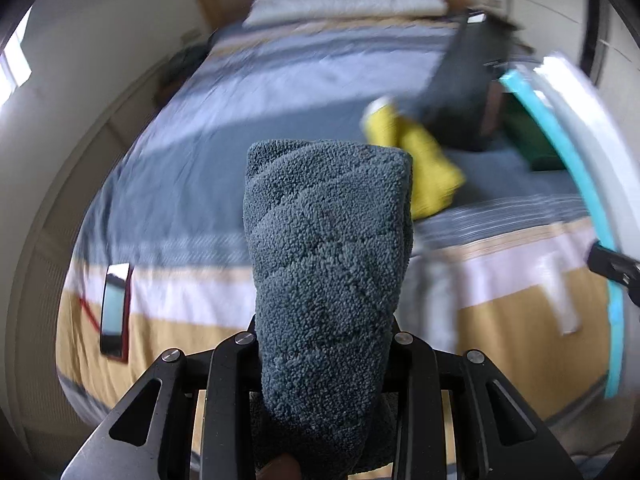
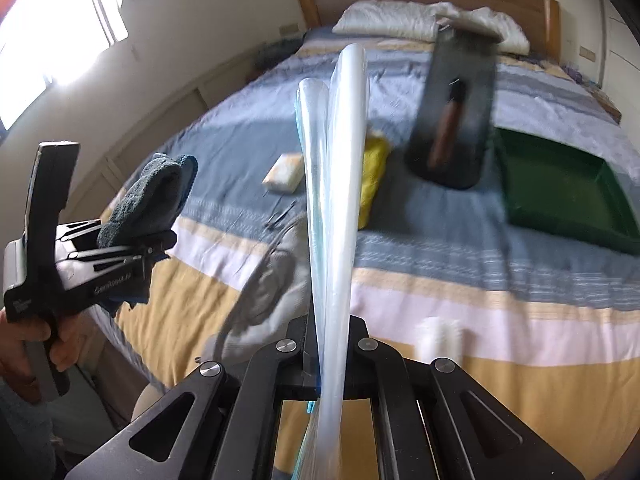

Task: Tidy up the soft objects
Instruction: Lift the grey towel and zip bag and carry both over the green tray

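My left gripper [image 1: 326, 344] is shut on a folded dark grey-blue towel [image 1: 328, 256], held above the bed; it also shows at the left of the right wrist view [image 2: 148, 196]. My right gripper [image 2: 330, 340] is shut on the edge of a clear plastic bag [image 2: 336, 184] with a teal strip, which hangs at the right of the left wrist view [image 1: 576, 128]. A yellow cloth [image 1: 420, 160] lies on the bed beside the bag, also in the right wrist view [image 2: 372, 176]. A small white and yellow sponge [image 2: 284, 172] lies further left.
The bed has a striped grey, white and mustard cover [image 2: 460, 280]. A green tray [image 2: 560, 196] sits at the right. A dark object [image 2: 452, 120] is in front of the tray. A phone [image 1: 114, 316] lies near the left edge. Pillows [image 2: 420, 20] lie by the headboard.
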